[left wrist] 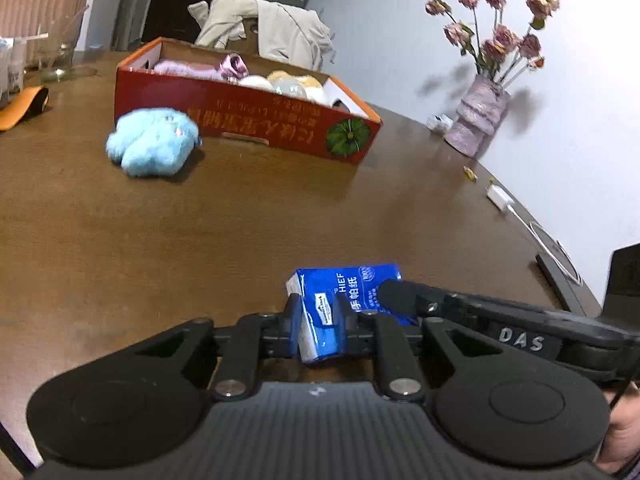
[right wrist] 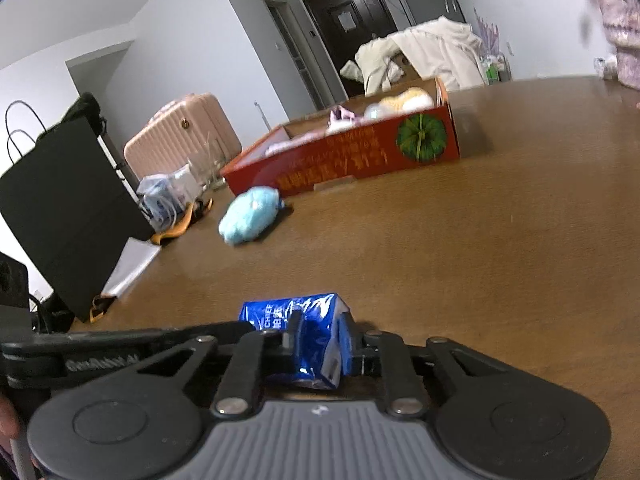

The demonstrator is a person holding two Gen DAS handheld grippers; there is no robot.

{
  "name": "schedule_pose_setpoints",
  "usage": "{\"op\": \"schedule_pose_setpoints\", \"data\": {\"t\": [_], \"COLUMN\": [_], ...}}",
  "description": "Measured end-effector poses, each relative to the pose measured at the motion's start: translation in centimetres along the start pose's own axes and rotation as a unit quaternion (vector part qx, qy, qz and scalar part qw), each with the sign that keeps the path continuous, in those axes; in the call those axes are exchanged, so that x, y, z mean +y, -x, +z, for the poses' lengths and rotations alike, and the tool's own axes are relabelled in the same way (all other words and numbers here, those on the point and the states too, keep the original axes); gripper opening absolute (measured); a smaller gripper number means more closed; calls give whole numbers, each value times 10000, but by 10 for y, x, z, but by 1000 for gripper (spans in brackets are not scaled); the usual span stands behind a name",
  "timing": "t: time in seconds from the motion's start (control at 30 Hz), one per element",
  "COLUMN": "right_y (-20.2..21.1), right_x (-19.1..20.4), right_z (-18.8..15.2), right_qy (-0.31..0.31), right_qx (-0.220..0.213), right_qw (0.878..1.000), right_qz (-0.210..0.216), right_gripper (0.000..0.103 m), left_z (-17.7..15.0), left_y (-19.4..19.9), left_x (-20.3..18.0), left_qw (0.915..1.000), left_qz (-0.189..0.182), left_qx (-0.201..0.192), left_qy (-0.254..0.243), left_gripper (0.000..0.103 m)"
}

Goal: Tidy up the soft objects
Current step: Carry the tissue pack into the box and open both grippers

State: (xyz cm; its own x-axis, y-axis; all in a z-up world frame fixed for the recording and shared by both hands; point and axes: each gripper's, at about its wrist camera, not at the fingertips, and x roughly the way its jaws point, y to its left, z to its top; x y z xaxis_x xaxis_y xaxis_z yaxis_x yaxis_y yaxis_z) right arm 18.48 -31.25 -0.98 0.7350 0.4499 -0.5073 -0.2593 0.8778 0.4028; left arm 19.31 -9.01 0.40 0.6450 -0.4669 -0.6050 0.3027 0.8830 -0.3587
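A blue tissue pack (left wrist: 326, 312) lies low over the brown table (left wrist: 280, 208), held from both sides. My left gripper (left wrist: 320, 312) is shut on its near end. My right gripper (right wrist: 316, 344) is shut on the same pack (right wrist: 308, 340), and its finger (left wrist: 404, 294) reaches in from the right in the left wrist view. A light blue plush toy (left wrist: 152, 142) lies on the table in front of a red cardboard box (left wrist: 256, 120), which holds several soft toys. The plush (right wrist: 250, 214) and the box (right wrist: 360, 160) also show in the right wrist view.
A pink vase of dried roses (left wrist: 478, 118) stands at the far right by the wall. A white charger and cable (left wrist: 504, 200) lie near the right edge. A black paper bag (right wrist: 60, 208), plastic bags (right wrist: 168, 196) and an orange item (left wrist: 20, 110) sit at the left.
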Motion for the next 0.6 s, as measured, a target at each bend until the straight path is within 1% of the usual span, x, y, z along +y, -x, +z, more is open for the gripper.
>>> {"op": "schedule_pose_setpoints", "data": {"t": [0.03,0.1,0.2,0.27,0.3,0.37,0.43,0.5,0.6], "right_y": [0,-2,-13,-28,-37,-60,-84,-108,-134], "right_x": [1,-1,-8,-16,-22,-35,-49,-60,-70], "right_z": [10,37,88,127,144,175,196,208,213], "right_qy": [74,272,440,459,441,301,154,91,133], "right_qx": [-107,-314,-636,-773,-787,-756,-622,-454,-249], "right_qw": [9999,9991,9970,9959,9958,9965,9975,9980,9977], "right_qz": [-30,-51,-41,-99,-117,-201,-303,-435,-620], "right_gripper": [16,16,16,16,16,16,16,16,16], "left_z": [7,32,88,123,141,174,199,214,223], "left_y": [-1,-4,-19,-35,-45,-71,-102,-129,-161], "left_x": [-2,-5,-8,-11,-10,-6,3,12,21], "left_qw": [10000,9996,9975,9960,9958,9959,9975,9987,9994], "left_qz": [-41,-107,-177,-223,-224,-274,-310,-346,-300], "left_qx": [-49,-247,-625,-763,-802,-761,-581,-359,-168], "left_qy": [-10,-63,-288,-414,-389,-399,-252,-58,-21], "left_gripper": [17,17,17,17,17,17,17,17,17]}}
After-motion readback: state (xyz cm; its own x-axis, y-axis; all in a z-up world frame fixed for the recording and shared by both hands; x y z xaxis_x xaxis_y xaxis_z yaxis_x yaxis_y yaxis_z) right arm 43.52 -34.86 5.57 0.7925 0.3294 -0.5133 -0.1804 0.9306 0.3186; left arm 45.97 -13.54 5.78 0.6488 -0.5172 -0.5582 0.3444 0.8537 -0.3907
